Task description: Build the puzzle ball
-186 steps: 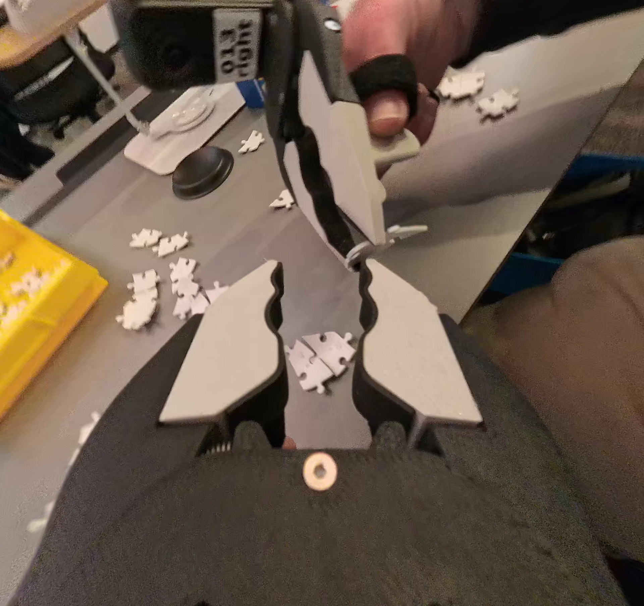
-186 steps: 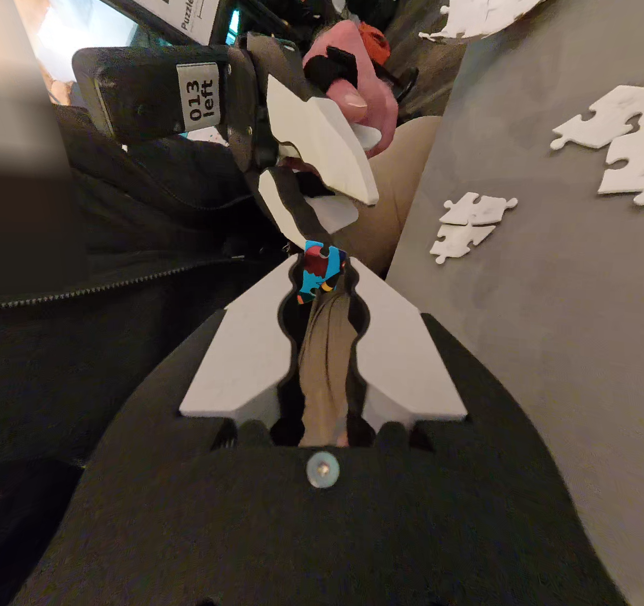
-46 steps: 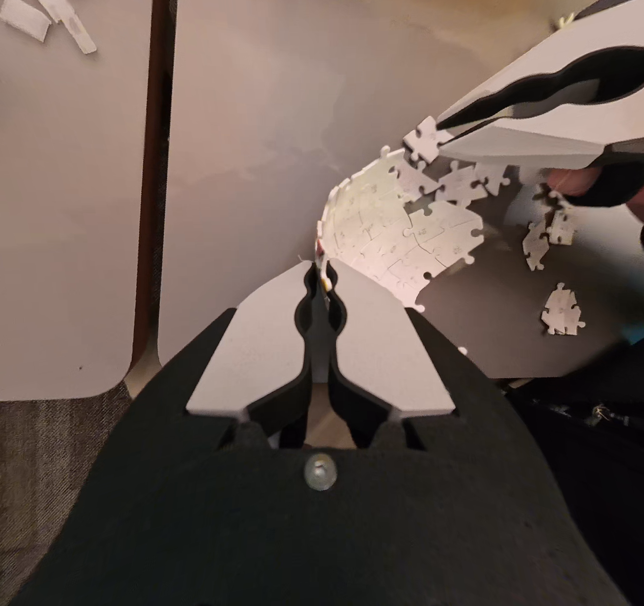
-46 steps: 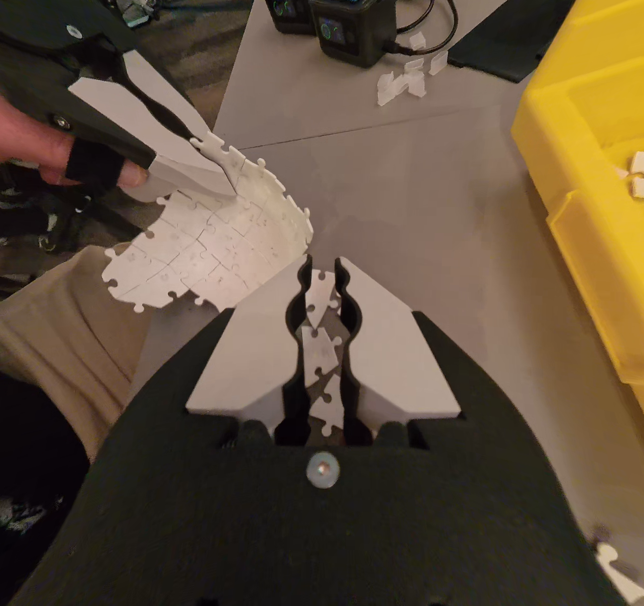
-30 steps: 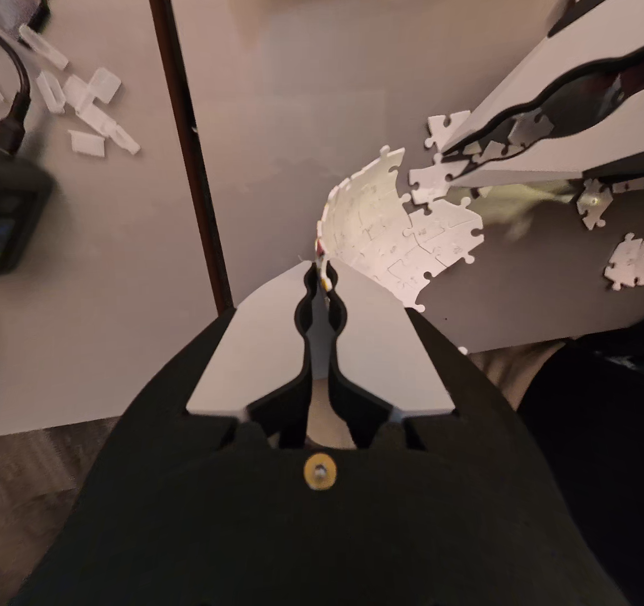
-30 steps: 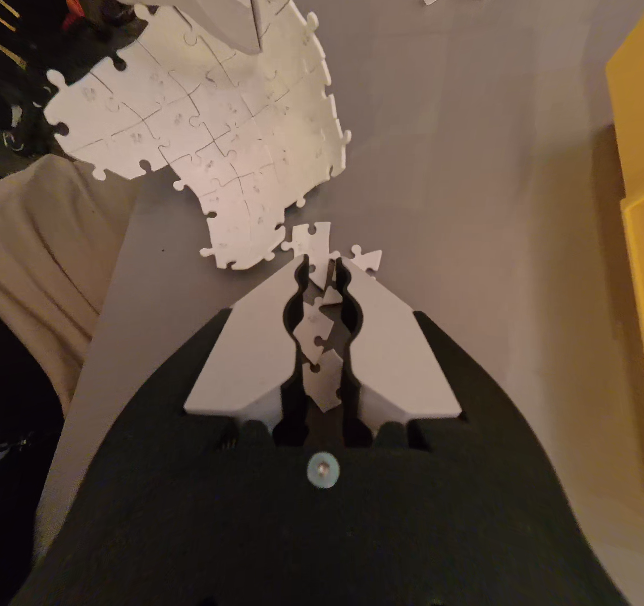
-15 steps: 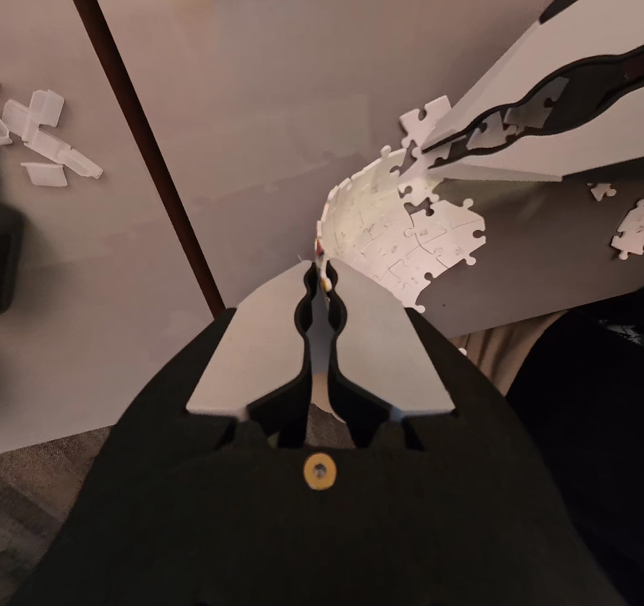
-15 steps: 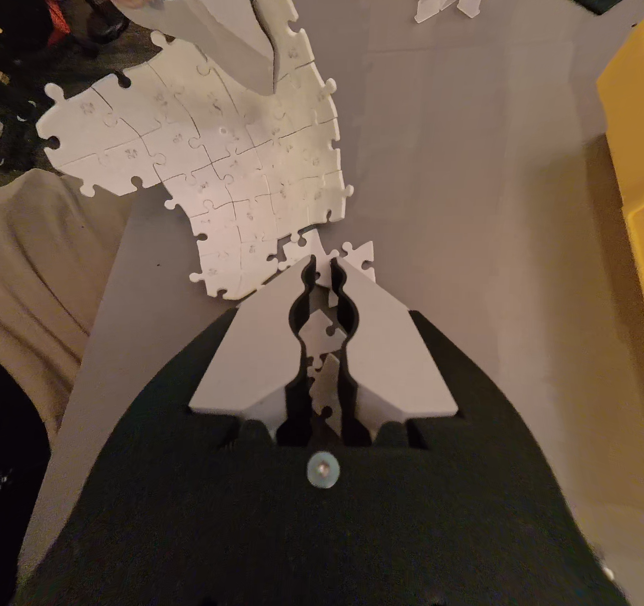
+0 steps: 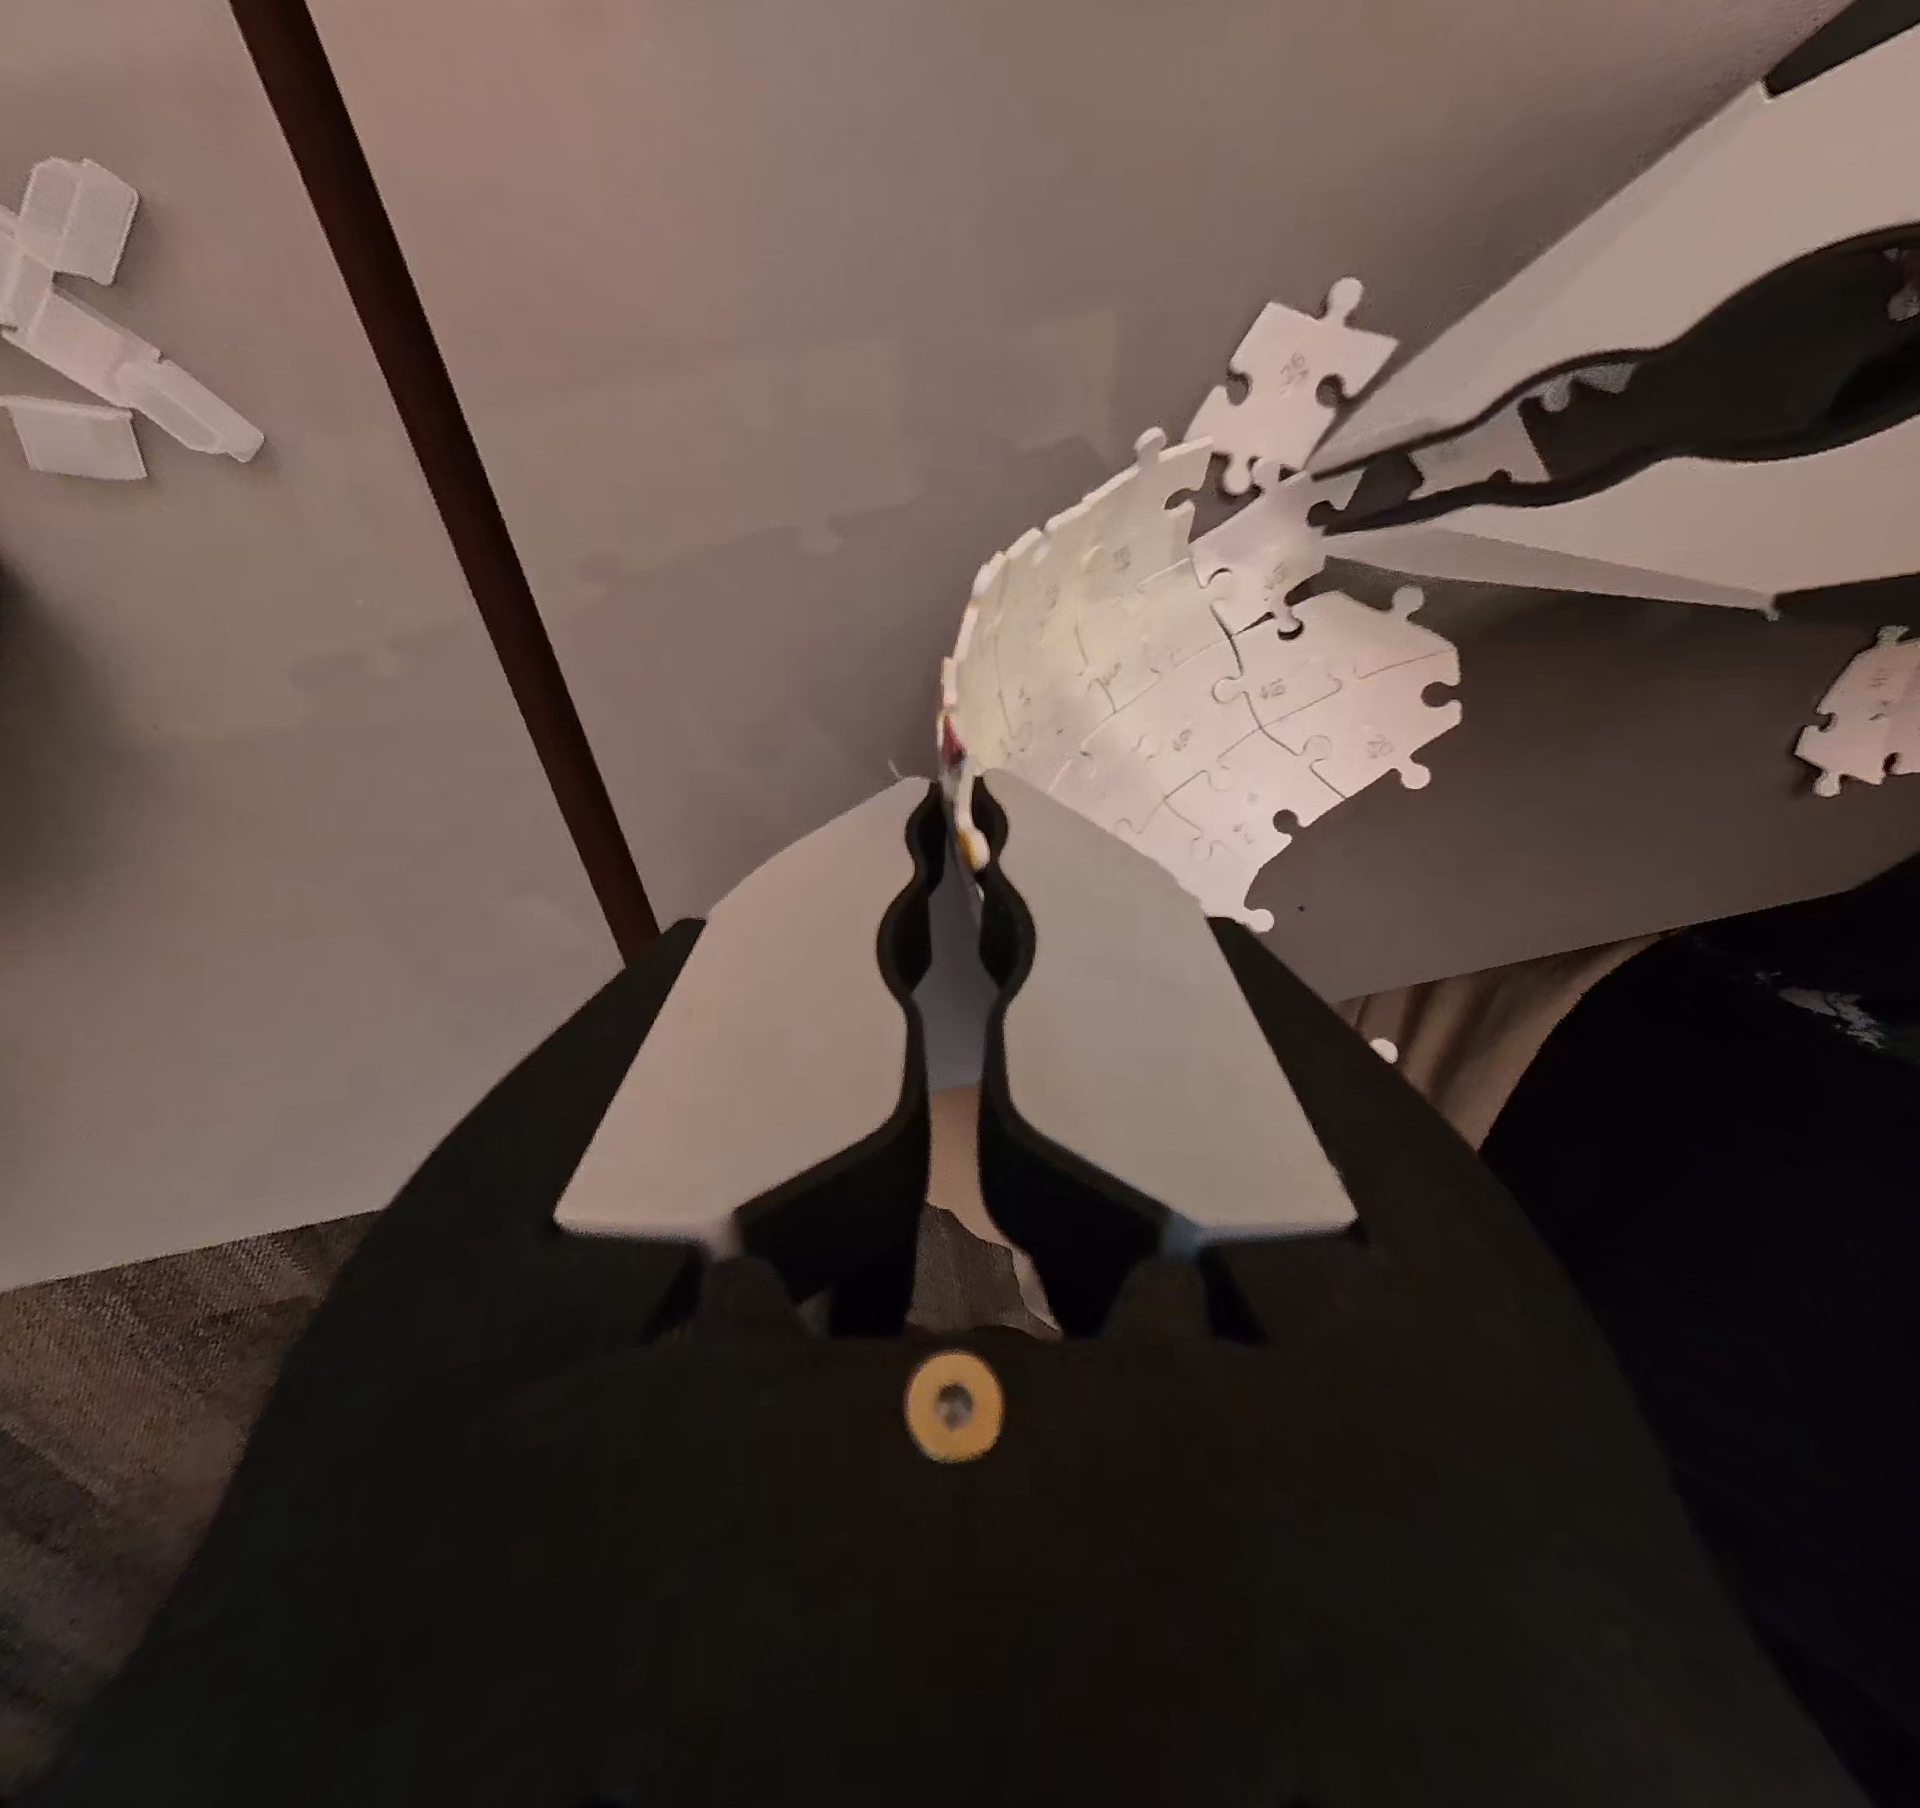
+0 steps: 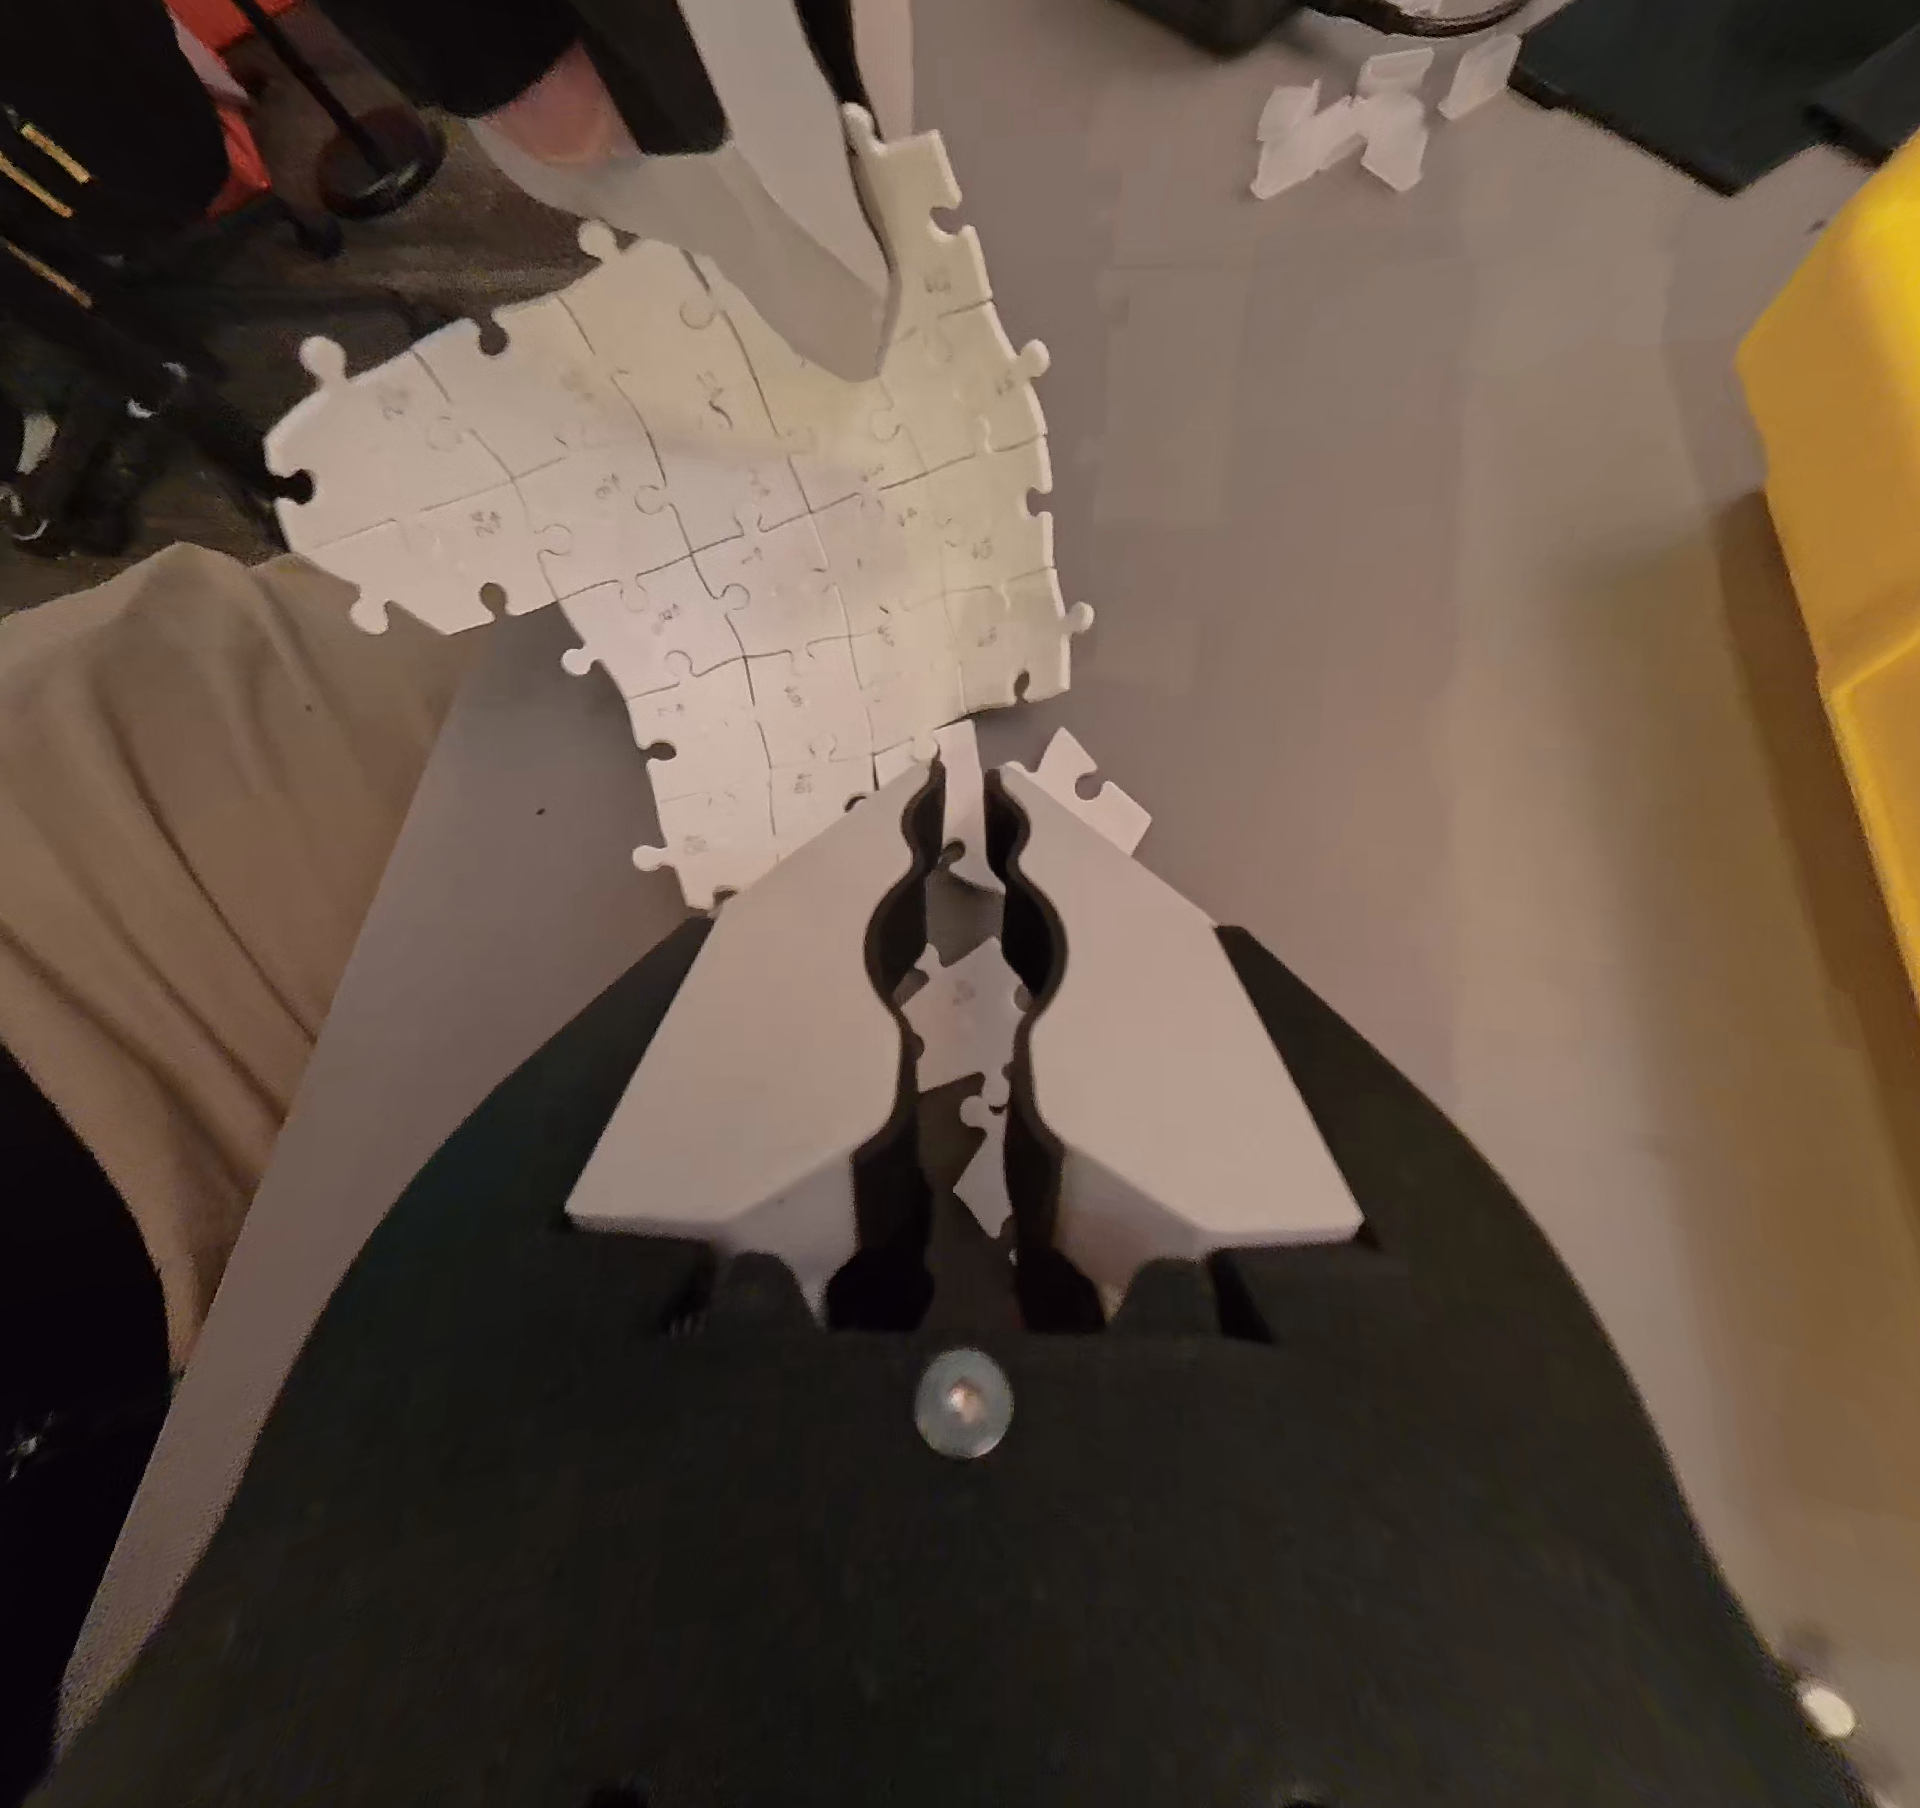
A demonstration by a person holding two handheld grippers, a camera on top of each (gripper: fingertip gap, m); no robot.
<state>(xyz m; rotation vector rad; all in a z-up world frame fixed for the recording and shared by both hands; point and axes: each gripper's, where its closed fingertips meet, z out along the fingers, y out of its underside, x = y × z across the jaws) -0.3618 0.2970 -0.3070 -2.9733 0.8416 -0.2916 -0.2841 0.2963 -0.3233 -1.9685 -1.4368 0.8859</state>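
Gripping the curved puzzle shell [image 9: 1195, 709] by one edge above the bench [image 9: 727, 200], the left gripper [image 9: 961, 802] has closed jaws. To its right, the right gripper [image 10: 966, 782] pinches a loose piece [image 10: 961, 802] against the shell's rim; a crooked push could buckle the thin shell or drop the piece.

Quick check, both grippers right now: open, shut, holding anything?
Left gripper: shut on the edge of the curved assembled puzzle section.
Right gripper: shut on a small cluster of loose puzzle pieces, tips at the section's edge.
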